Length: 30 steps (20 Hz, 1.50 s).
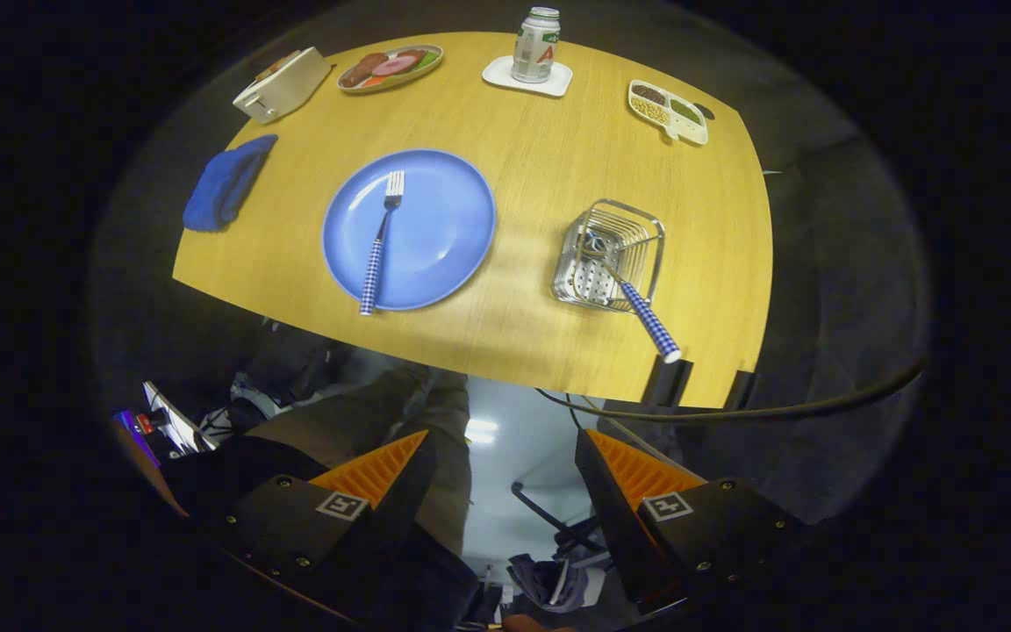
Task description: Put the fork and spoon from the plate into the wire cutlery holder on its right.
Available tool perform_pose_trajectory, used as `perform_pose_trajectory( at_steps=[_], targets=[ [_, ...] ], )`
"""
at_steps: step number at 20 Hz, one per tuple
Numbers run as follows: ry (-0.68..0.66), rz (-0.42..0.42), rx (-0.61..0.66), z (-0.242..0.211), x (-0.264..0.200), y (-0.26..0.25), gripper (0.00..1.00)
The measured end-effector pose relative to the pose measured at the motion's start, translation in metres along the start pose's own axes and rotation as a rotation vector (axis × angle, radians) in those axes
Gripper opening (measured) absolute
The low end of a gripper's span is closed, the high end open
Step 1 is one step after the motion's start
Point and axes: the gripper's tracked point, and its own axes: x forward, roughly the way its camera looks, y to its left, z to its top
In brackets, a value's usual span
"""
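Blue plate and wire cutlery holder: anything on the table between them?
No. In the gripper view, only bare wooden table separates the round blue plate from the wire cutlery holder.

Wooden table [523, 175] carries plate [444, 228], wire cutlery holder [637, 230], toaster [282, 83], blue cloth [226, 184], coaster [527, 79].
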Motion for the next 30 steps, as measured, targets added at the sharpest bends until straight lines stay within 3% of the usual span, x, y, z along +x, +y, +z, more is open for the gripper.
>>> perform_pose_trajectory(
  at_steps=[5,14,24,30],
  targets=[
    [-0.128,0.079,0.028,0.007,0.009,0.044,0.98],
    [-0.303,0.104,0.037,0.058,0.019,0.085,0.98],
    [-0.31,0.156,0.048,0.091,0.056,0.126,0.99],
    [-0.326,0.118,0.048,0.111,0.068,0.133,0.98]
  ],
)
